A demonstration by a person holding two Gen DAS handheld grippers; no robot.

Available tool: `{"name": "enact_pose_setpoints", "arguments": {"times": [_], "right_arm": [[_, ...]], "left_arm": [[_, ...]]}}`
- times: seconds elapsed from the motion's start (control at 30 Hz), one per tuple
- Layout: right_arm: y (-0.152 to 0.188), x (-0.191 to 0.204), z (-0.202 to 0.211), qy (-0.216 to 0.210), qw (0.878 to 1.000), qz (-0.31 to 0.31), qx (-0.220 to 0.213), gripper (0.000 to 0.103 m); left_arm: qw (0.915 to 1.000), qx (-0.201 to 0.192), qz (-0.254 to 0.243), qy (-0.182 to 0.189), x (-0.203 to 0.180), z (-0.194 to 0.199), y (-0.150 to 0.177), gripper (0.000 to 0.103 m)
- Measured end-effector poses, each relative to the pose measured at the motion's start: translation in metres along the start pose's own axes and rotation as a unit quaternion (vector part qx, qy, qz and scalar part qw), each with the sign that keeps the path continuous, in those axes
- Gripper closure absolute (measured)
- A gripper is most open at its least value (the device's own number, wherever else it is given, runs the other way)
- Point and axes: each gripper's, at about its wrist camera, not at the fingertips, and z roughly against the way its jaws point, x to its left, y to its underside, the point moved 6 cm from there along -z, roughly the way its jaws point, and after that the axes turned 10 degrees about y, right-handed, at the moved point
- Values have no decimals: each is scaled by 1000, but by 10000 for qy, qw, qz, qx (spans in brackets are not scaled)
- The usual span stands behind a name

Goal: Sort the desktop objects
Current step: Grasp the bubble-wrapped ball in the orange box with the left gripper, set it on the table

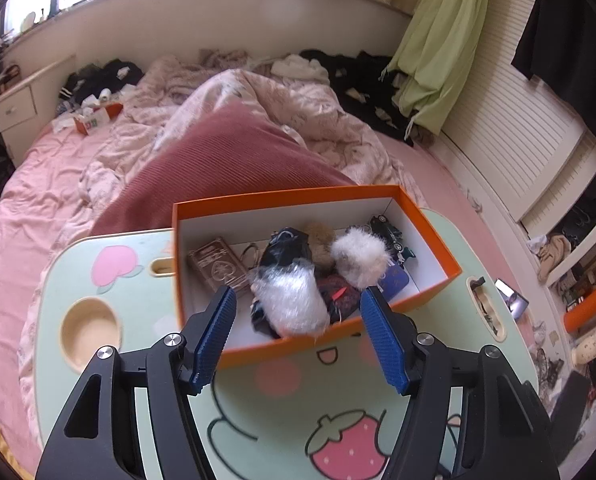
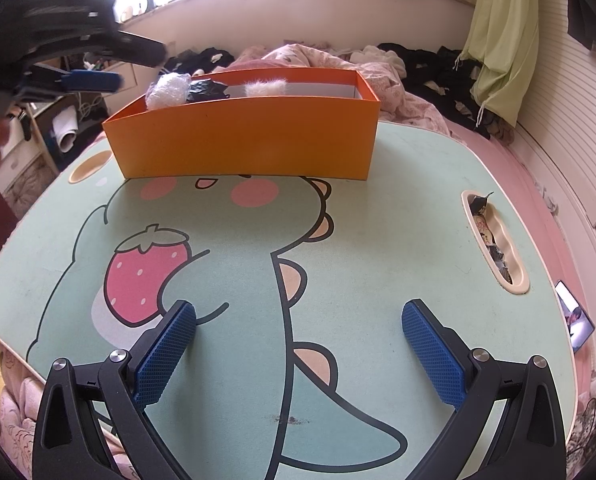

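Grippers, left (image 1: 298, 300) and right (image 2: 298, 320), gape near orange box (image 2: 242, 140).

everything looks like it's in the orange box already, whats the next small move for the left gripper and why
Probably draw the left gripper back from the orange box. Its jaws stand open with nothing pressed between the pads, and the bubble-wrapped bundle already lies inside beside the white fluffy ball. The lap table around the box shows no loose item, and the right gripper hangs open over bare tabletop.
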Motion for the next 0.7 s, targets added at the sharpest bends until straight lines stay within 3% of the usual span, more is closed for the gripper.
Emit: {"name": "enact_pose_setpoints", "arguments": {"times": [0.07, 0.17, 0.27, 0.43, 0.53, 0.7], "right_arm": [[0, 0, 0, 0, 10000, 0, 0, 0], [0, 0, 0, 1, 10000, -1, -1, 0], [0, 0, 0, -2, 10000, -5, -1, 0], [0, 0, 0, -1, 10000, -7, -2, 0], [0, 0, 0, -1, 10000, -8, -3, 0], [0, 0, 0, -3, 10000, -9, -4, 0]], "left_arm": [[9996, 110, 75, -258, 6, -16, 1, 41], [9990, 337, 285, -72, 12, -30, 10, 71], [9994, 28, 280, 223, 10, -13, 10, 72], [9941, -838, 27, 683, -7, 57, 23, 72], [9934, -898, -180, 685, -18, 69, 45, 72], [9960, -430, -83, 776, -18, 38, 89, 72]]}}
